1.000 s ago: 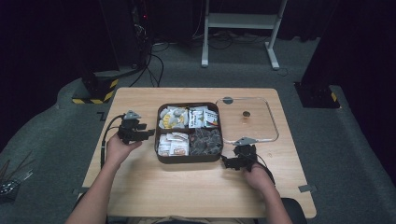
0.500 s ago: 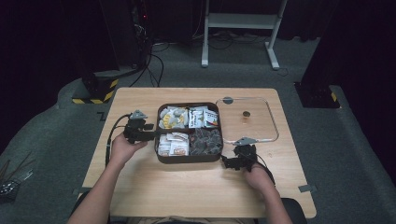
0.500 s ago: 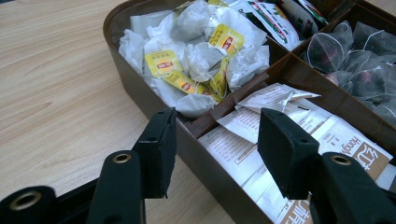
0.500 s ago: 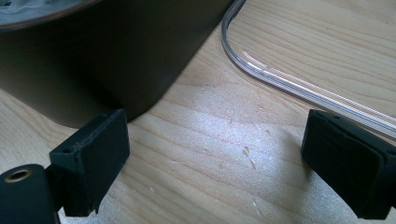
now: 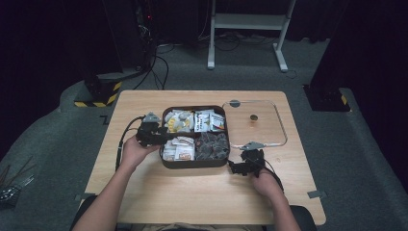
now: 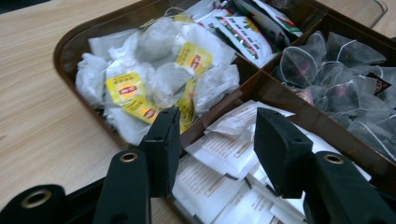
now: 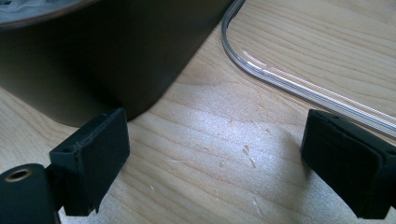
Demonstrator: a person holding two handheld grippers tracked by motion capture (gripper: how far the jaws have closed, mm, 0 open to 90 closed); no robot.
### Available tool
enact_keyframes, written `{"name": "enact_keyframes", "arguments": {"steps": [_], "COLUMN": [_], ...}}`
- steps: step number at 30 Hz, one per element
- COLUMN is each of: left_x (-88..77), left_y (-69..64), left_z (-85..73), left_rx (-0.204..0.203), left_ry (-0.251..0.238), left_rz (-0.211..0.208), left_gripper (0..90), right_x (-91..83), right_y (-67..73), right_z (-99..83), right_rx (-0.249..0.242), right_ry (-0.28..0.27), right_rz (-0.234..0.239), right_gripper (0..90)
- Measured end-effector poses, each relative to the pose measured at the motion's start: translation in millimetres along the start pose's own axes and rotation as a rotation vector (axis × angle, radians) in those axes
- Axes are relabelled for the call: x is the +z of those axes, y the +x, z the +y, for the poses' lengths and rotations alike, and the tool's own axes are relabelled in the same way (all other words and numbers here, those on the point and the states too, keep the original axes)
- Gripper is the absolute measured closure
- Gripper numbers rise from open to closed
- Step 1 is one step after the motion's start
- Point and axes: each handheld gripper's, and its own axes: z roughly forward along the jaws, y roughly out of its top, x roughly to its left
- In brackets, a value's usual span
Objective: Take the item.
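tea box half reached, jaws still empty

tea box, dark brown and split into four compartments, sits in the middle of the wooden table. its clear lid lies flat on the table just to the right of it, touching or nearly touching the box's right wall.

the left gripper hangs over the box's left edge, where the two left compartments meet. in the left gripper view its jaws stand about half open and have just been closing a little; nothing is pinched between them. below and between the jaws lie the white paper sachets of the nearer compartment, and the pads do not press on any of them. beyond the brown divider is the compartment of white tea bags with yellow tags. further on sit printed packets in red, green and white, and to the right the clear pyramid bags with dark contents.

the right gripper rests low on the table just outside the box's near right corner. in the right gripper view its jaws are spread wide with bare wood between them. the box's dark outer wall stands close beside one jaw, and the lid's clear rim runs past the other. it holds nothing.
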Motion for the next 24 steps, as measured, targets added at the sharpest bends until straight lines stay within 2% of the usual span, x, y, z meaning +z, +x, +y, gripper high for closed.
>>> {"name": "enact_keyframes", "arguments": {"steps": [6, 10, 15, 24], "left_x": [7.0, 13.6, 22.9, 31.2], "left_y": [-7.3, -11.8, -13.1, -10.2], "left_z": [1.9, 2.4, 0.9, -2.6], "left_rx": [0.029, 0.055, 0.056, 0.053], "left_ry": [-0.012, 0.005, 0.029, 0.053], "left_rz": [-0.028, -0.039, -0.058, -0.06], "left_gripper": [52.9, 54.0, 55.8, 60.1], "right_x": [-0.7, -1.3, -2.2, -3.7], "right_y": [0.4, 0.7, 1.1, 1.8], "right_z": [-0.6, -1.2, -2.1, -3.7], "right_rx": [0.002, 0.002, 0.004, 0.006], "right_ry": [0.002, 0.002, 0.001, 0.001], "right_rz": [-0.001, -0.004, -0.005, -0.007], "right_gripper": [7.9, 8.0, 7.9, 8.0]}}
